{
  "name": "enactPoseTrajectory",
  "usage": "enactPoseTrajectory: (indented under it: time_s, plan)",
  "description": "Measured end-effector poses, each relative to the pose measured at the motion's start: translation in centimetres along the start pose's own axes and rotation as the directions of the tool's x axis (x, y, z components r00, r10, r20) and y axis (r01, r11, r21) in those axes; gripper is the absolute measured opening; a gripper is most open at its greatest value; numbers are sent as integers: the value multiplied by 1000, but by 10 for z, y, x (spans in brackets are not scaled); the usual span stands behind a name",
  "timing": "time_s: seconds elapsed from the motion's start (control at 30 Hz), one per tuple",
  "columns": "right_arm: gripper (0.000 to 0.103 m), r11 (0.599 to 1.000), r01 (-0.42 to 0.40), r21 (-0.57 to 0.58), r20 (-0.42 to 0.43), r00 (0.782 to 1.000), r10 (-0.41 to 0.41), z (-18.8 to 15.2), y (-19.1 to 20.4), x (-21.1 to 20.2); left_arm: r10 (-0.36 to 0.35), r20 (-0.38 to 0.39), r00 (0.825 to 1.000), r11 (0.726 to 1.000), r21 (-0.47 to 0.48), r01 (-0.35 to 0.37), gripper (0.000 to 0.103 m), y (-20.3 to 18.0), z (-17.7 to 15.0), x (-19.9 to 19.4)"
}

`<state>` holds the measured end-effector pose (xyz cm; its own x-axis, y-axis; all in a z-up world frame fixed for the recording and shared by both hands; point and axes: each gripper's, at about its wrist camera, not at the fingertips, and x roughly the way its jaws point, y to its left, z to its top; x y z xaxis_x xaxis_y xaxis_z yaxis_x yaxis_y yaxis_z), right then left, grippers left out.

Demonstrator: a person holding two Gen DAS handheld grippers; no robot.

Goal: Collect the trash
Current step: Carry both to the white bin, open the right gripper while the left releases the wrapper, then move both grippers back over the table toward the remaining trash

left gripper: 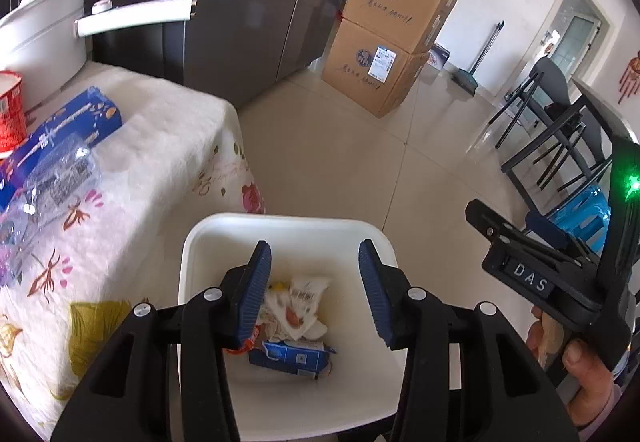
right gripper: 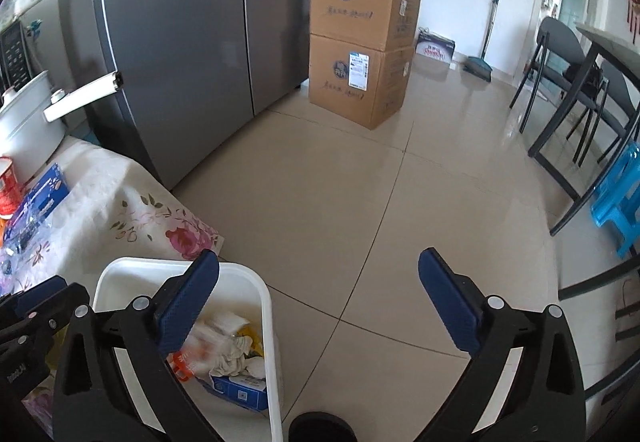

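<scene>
Tiled floor [right gripper: 360, 202], white bin [left gripper: 288, 234], hand [left gripper: 584, 370] left-view only

My left gripper [left gripper: 314, 292] hangs over the bin [left gripper: 208, 238] beside the table's corner [left gripper: 224, 110]; trash [left gripper: 298, 312] lies in it.

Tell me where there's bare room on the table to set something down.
Free: the floral tablecloth between the blue box and the table's corner by the white bin. Crowded: the far left, where the blue box, clear plastic wrapper, red cup and white pot cluster.
</scene>
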<state>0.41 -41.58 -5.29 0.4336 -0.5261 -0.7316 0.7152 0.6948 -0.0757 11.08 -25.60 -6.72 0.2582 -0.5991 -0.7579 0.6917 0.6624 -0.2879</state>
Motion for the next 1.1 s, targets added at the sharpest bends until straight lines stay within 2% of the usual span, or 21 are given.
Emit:
enactPoseTrajectory:
  time_s: [0.27, 0.53, 0.63, 1.1]
  plan:
    - [96, 1000, -20, -21, 6, 1000, 20, 1, 14, -1, 20, 14, 1000, 999, -48, -20, 50, 14, 9, 1]
    - [96, 998, -66, -24, 25, 997, 67, 8, 40, -7, 79, 51, 996, 992, -103, -74, 60, 39, 14, -15]
    - [96, 996, -75, -47, 48, 996, 77, 11, 56, -12, 103, 63, 993, 986, -137, -94, 63, 52, 15, -22]
    - [96, 981, -167, -101, 58, 983, 173, 21, 124, -19, 220, 97, 971, 943, -275, -186, 65, 122, 15, -57]
